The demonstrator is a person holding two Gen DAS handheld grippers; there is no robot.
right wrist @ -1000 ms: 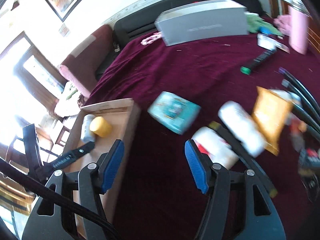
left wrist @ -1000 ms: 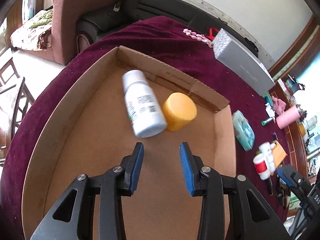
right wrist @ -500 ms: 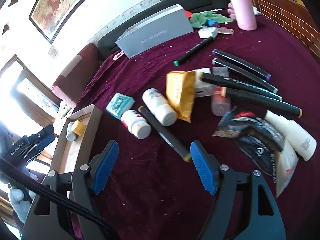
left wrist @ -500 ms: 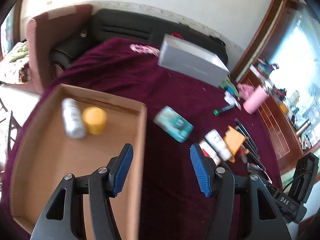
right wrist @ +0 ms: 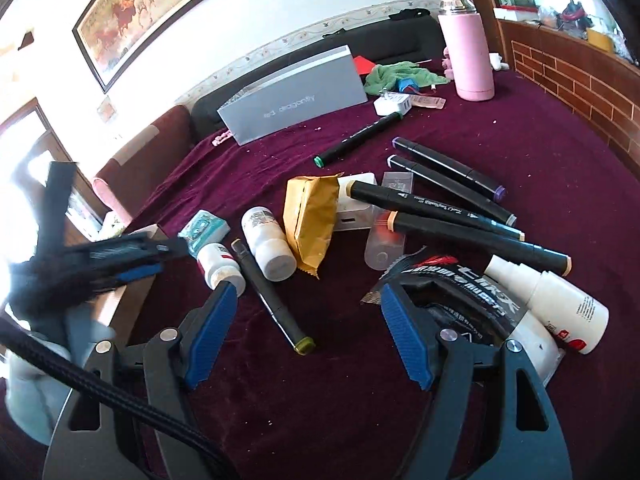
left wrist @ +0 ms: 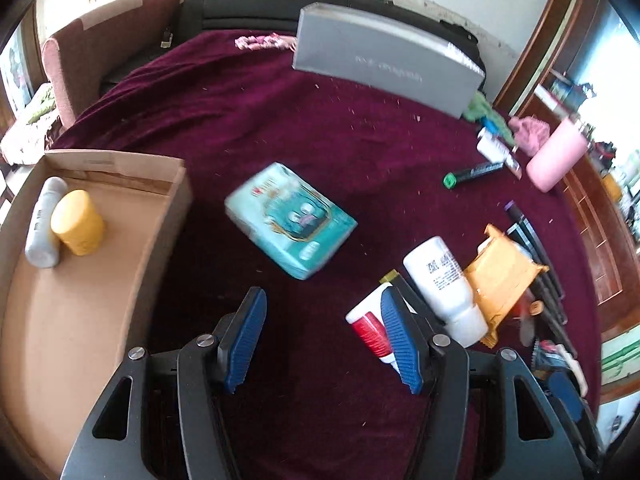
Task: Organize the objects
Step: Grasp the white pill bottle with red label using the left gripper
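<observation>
My left gripper (left wrist: 322,296) hangs open over the maroon cloth, nothing between its pads. Just ahead of it lies a teal tissue pack (left wrist: 290,220). A red-and-white bottle (left wrist: 368,328) sits by its right finger, apart from it. To the left, the cardboard box (left wrist: 172,208) holds a white bottle (left wrist: 42,224) and a yellow container (left wrist: 78,222). My right gripper (right wrist: 307,288) is open above a black marker (right wrist: 272,300) lying on the cloth. Beyond it lie a white bottle (right wrist: 268,246), a yellow pouch (right wrist: 310,216) and several markers (right wrist: 460,220).
A grey box (right wrist: 296,96) stands at the back of the table, a pink flask (right wrist: 468,44) at the back right. A black packet (right wrist: 452,292) and a white spray bottle (right wrist: 552,304) lie by my right finger. The left gripper (right wrist: 132,256) shows blurred at the left.
My left gripper swung right, from over the cardboard box to the cloth near the teal pack, and its jaws widened. My right gripper moved over the pile of markers and bottles and also widened.
</observation>
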